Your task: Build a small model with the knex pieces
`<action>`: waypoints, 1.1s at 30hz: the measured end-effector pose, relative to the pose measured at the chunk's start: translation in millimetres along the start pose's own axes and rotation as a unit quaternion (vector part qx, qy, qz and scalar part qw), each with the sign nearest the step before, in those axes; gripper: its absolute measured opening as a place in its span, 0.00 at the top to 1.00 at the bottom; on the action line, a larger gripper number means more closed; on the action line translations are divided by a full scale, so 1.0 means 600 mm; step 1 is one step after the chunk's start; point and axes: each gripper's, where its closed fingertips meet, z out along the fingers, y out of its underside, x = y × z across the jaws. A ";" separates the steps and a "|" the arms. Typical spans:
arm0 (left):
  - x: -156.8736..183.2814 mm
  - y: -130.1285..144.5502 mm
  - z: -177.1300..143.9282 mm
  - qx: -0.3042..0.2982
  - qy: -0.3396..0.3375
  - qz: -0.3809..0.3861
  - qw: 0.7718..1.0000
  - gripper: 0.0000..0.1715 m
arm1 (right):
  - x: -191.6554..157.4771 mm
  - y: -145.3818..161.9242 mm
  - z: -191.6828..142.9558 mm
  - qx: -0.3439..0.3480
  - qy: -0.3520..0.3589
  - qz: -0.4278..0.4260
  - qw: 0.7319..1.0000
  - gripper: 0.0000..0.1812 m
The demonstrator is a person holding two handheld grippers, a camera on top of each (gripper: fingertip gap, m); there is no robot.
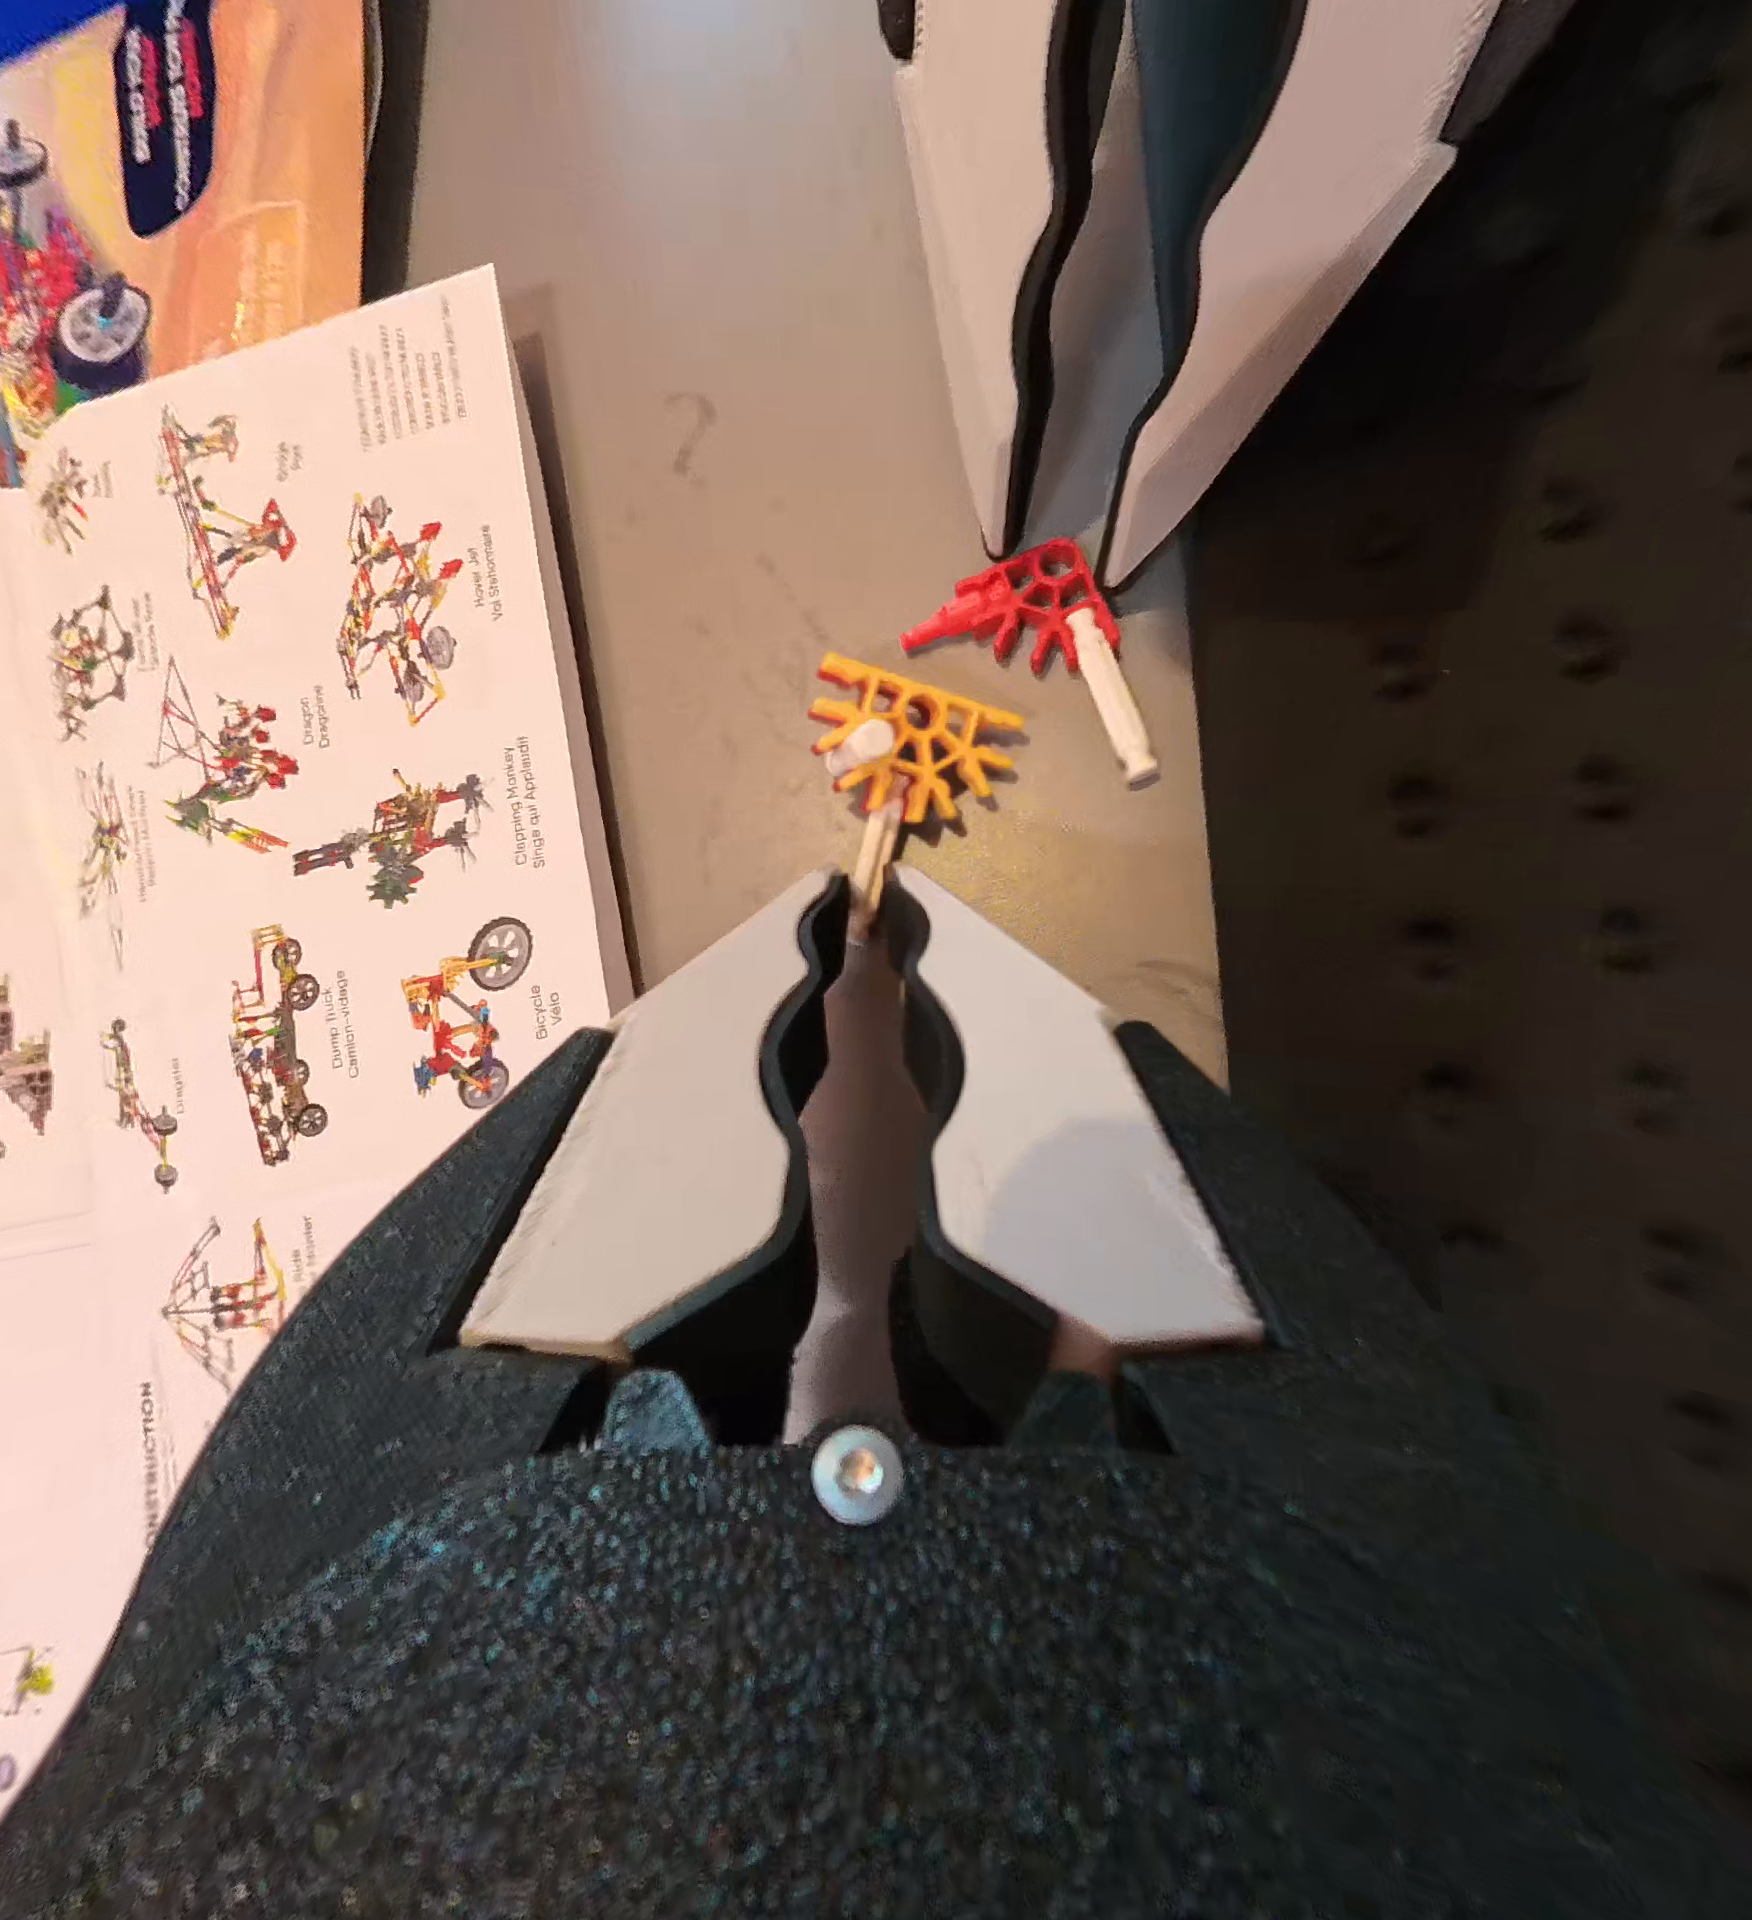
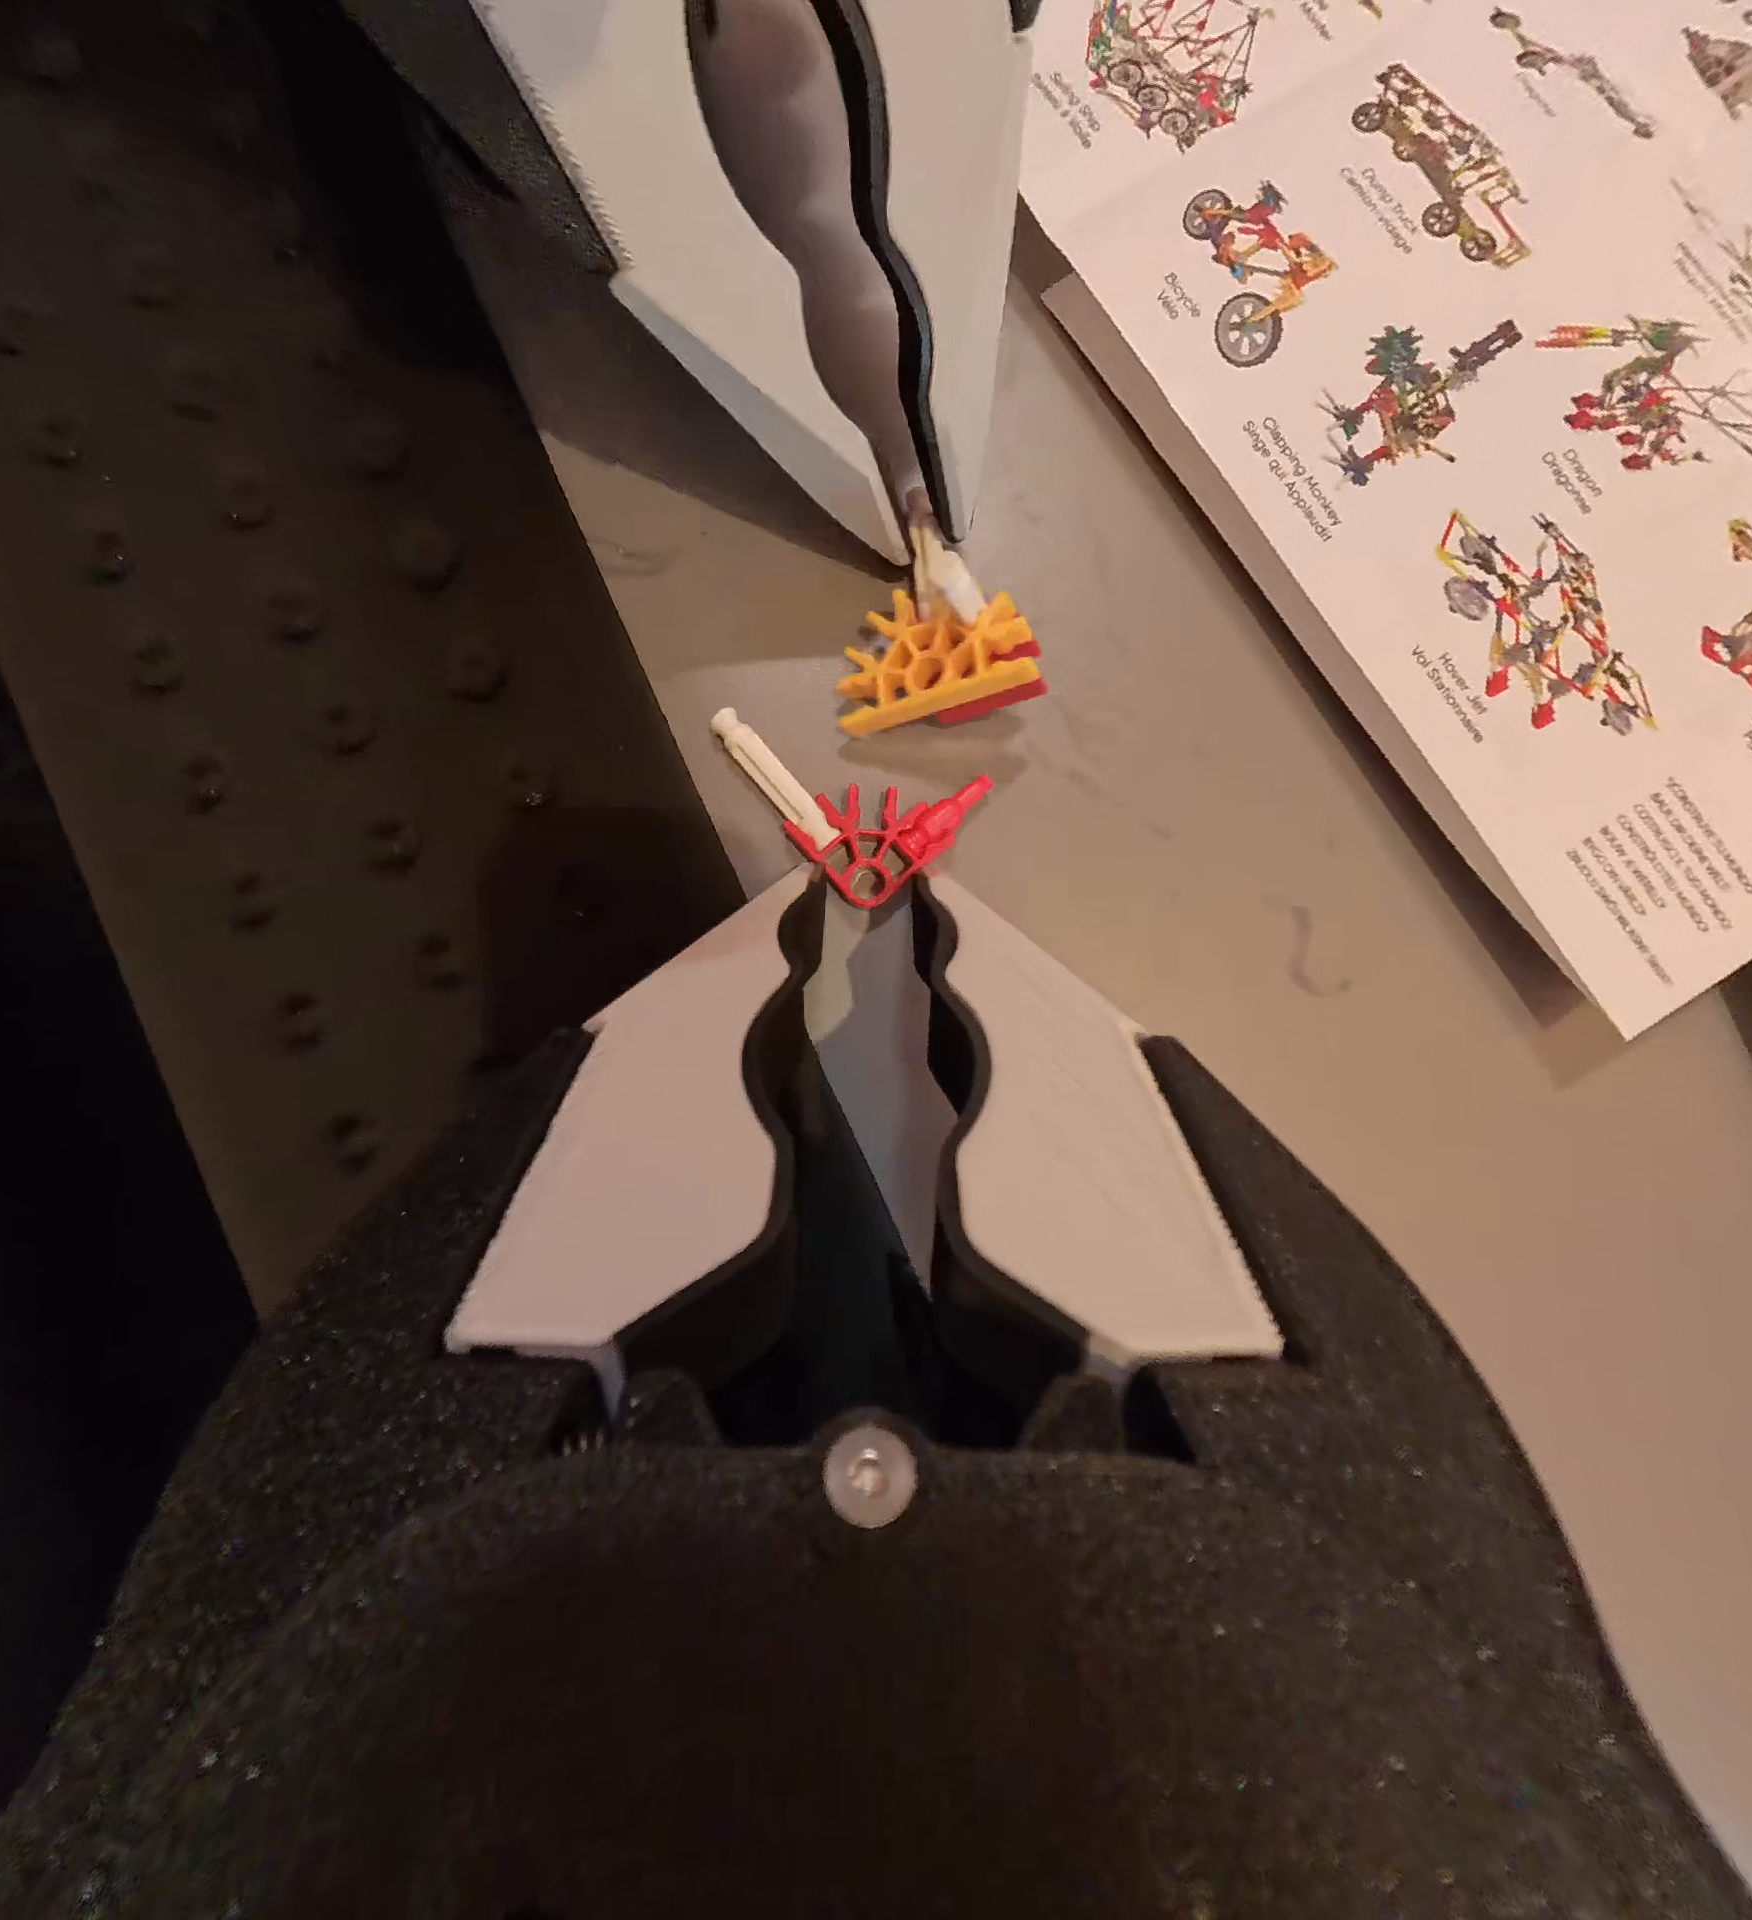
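Two grippers meet tip to tip over a grey table. Left gripper, nearly closed, pinches a white rod plugged into the yellow connector. Right gripper, jaws narrowly parted, clamps the red connector by its corner, its own white rod pointing to 11 o'clock. Both holds look slight: a twist could likely pivot either piece loose. An instruction booklet lies at 2 o'clock

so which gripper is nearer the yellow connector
Left. The left gripper pinches a pale rod plugged into the yellow connector; the right gripper grips the red connector just beside it.
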 end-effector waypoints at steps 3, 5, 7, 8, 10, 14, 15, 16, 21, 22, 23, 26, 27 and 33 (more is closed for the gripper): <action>0.004 -0.004 0.001 0.010 0.016 -0.006 1.000 0.99 | -0.001 -0.004 -0.001 0.007 -0.003 0.000 1.000 0.96; -0.002 -0.002 0.001 0.006 0.007 0.003 1.000 0.99 | 0.000 -0.008 -0.002 0.014 0.002 -0.007 1.000 1.00; -0.002 -0.001 -0.001 -0.001 0.013 -0.007 1.000 0.99 | 0.003 -0.010 -0.001 0.015 0.009 -0.008 1.000 1.00; -0.004 0.001 -0.002 -0.007 0.011 -0.013 1.000 0.99 | 0.004 -0.010 -0.002 0.015 0.012 -0.009 1.000 1.00; -0.015 0.010 -0.005 -0.023 -0.006 -0.017 1.000 0.99 | 0.007 -0.015 -0.004 0.021 0.016 -0.002 1.000 0.89; -0.028 0.026 -0.015 -0.034 -0.014 -0.020 0.999 1.00 | 0.000 -0.017 0.007 0.007 -0.004 0.007 1.000 0.80; -0.032 0.029 -0.017 -0.035 -0.018 -0.018 0.999 1.00 | -0.002 -0.019 0.011 0.006 -0.012 0.009 1.000 0.80; -0.035 0.030 -0.017 -0.032 -0.021 -0.019 0.999 1.00 | -0.004 -0.020 0.014 0.002 -0.018 0.008 1.000 0.80; -0.032 0.026 -0.013 -0.019 -0.013 -0.026 0.999 1.00 | -0.007 -0.026 0.021 -0.002 -0.028 -0.006 1.000 0.82; -0.032 0.026 -0.013 -0.018 -0.012 -0.028 0.999 1.00 | -0.007 -0.028 0.021 0.000 -0.027 -0.010 1.000 0.82; -0.032 0.026 -0.013 -0.016 -0.011 -0.032 0.999 1.00 | -0.006 -0.029 0.020 0.002 -0.025 -0.011 1.000 0.82; -0.026 0.023 -0.014 -0.017 -0.004 -0.029 0.999 1.00 | 0.004 -0.035 0.014 0.016 -0.011 -0.011 1.000 0.82; -0.025 0.022 -0.014 -0.019 -0.004 -0.029 0.999 1.00 | 0.010 -0.037 0.011 0.021 -0.001 -0.013 1.000 0.82; -0.004 0.012 -0.012 -0.023 0.026 -0.045 0.998 1.00 | 0.034 -0.073 -0.002 0.065 0.045 -0.068 0.995 0.82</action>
